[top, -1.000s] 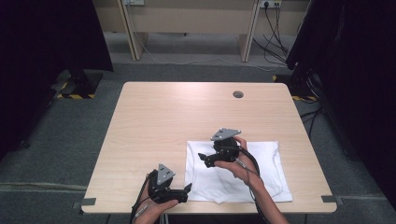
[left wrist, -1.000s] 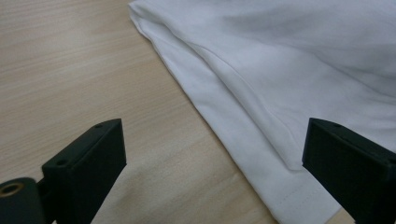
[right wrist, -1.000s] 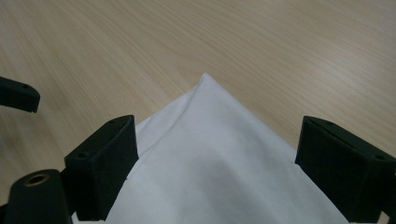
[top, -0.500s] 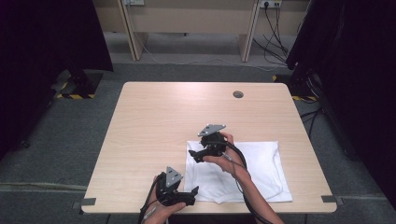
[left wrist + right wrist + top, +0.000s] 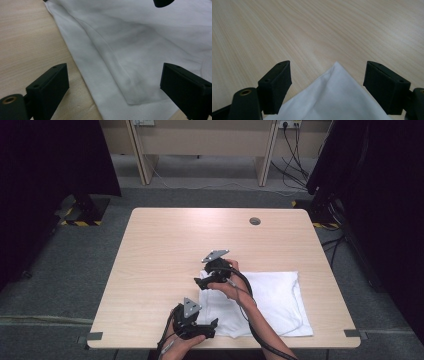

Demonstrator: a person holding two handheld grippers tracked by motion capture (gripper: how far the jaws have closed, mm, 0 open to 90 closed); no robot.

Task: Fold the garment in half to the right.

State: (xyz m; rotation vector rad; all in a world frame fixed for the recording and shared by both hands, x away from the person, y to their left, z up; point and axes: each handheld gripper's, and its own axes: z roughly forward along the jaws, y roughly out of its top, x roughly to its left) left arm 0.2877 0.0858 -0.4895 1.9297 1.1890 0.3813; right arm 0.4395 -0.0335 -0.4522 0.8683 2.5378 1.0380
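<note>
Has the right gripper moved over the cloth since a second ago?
Yes. The right gripper slid left to the white cloth's far-left corner, jaws closing, corner between them.

- The place reads as a lab or recording studio room rather than a home.
- A plain light wooden table with a round cable grommet stands alone on grey carpet floor.
- Black curtains hang at both sides, closing off the space.
- A wall socket with cables trailing down sits at the back, behind a pale wooden bench or desk frame.
- Yellow-black hazard tape marks a stand foot on the floor.
- Grey tape tabs mark the table's near corners.
</note>
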